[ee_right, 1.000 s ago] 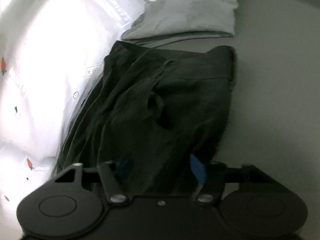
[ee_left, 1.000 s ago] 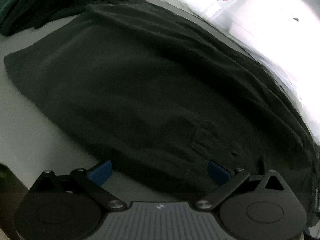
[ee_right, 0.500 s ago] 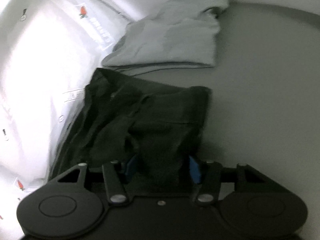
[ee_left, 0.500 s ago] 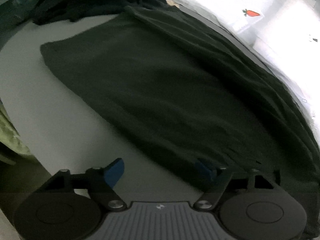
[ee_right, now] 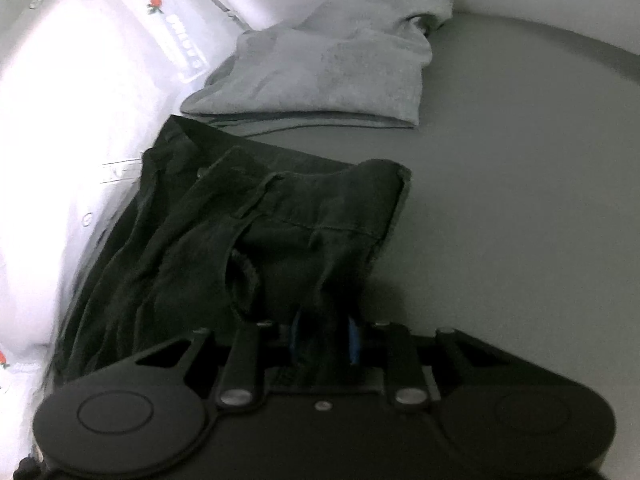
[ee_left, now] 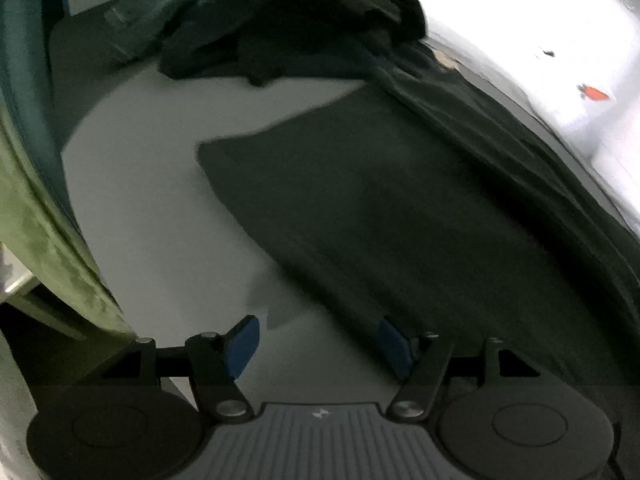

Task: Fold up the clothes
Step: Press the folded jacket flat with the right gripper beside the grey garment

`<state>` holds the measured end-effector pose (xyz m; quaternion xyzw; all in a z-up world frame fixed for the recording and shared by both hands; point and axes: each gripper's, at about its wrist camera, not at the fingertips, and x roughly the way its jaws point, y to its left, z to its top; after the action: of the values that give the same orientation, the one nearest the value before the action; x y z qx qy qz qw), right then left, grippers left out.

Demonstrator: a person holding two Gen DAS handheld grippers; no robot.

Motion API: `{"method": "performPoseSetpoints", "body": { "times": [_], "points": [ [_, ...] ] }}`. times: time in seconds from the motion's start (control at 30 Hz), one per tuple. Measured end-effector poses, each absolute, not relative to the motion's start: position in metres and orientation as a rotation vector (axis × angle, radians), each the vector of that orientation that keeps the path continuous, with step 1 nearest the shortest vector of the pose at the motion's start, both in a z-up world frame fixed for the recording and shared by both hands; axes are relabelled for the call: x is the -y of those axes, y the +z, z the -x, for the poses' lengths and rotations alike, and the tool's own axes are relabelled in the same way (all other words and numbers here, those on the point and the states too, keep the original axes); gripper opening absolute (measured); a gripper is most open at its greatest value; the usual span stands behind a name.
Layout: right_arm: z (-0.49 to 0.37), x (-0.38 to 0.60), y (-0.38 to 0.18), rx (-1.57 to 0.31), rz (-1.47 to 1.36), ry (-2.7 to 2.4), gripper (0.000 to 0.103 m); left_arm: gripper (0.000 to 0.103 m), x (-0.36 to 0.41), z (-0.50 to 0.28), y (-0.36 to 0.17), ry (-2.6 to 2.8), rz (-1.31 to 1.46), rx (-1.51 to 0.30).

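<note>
A pair of dark trousers (ee_left: 400, 208) lies lengthwise on the grey table (ee_left: 152, 200), one leg end at the upper left. My left gripper (ee_left: 320, 344) hovers at the leg's near edge. Its jaws are closing and still apart: the right blue pad (ee_left: 394, 346) is over the cloth edge, the left pad (ee_left: 242, 346) over bare table. In the right wrist view the trousers' waistband end (ee_right: 280, 216) is bunched up. My right gripper (ee_right: 325, 338) is closing on a raised fold of that cloth, which fills the gap between its pads.
A folded grey garment (ee_right: 332, 64) lies beyond the waistband. White bedding with a strawberry print (ee_right: 60, 100) runs along the trousers' far side. A heap of dark clothes (ee_left: 280, 32) sits past the leg end. Green fabric (ee_left: 32, 220) hangs at the table's left edge.
The left gripper slid left along the trouser leg to its near edge while its jaws narrowed. The right gripper's jaws drew in around the waistband cloth, which bunched up.
</note>
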<state>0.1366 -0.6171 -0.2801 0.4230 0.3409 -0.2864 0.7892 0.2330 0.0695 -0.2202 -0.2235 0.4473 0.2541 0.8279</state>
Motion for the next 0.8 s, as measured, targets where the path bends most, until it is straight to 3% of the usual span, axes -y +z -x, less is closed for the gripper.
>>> {"method": "performPoseSetpoints", "body": {
  "times": [0.23,0.33,0.43,0.63,0.67,0.8],
  "points": [
    [-0.155,0.601,-0.275,-0.762,-0.798,-0.659,0.042,0.068,-0.113,-0.247,-0.226,0.561,0.496,-0.937],
    [-0.156,0.595,-0.274,-0.756,-0.770,-0.685,0.043,0.071,-0.126,-0.254,-0.230,0.578,0.519,-0.935],
    [-0.155,0.597,-0.274,-0.728,-0.813,-0.710,0.045,0.082,-0.135,-0.260,-0.234,0.612,0.511,-0.947],
    [-0.146,0.601,-0.279,-0.651,-0.935,-0.740,0.046,0.082,-0.153,-0.280,-0.244,0.644,0.497,-0.966],
    [-0.145,0.601,-0.279,-0.647,-0.940,-0.740,0.045,0.082,-0.156,-0.284,-0.244,0.651,0.495,-0.971],
    [-0.139,0.601,-0.282,-0.637,-0.951,-0.774,0.022,0.081,-0.163,-0.293,-0.244,0.661,0.510,-0.980]
  ]
}}
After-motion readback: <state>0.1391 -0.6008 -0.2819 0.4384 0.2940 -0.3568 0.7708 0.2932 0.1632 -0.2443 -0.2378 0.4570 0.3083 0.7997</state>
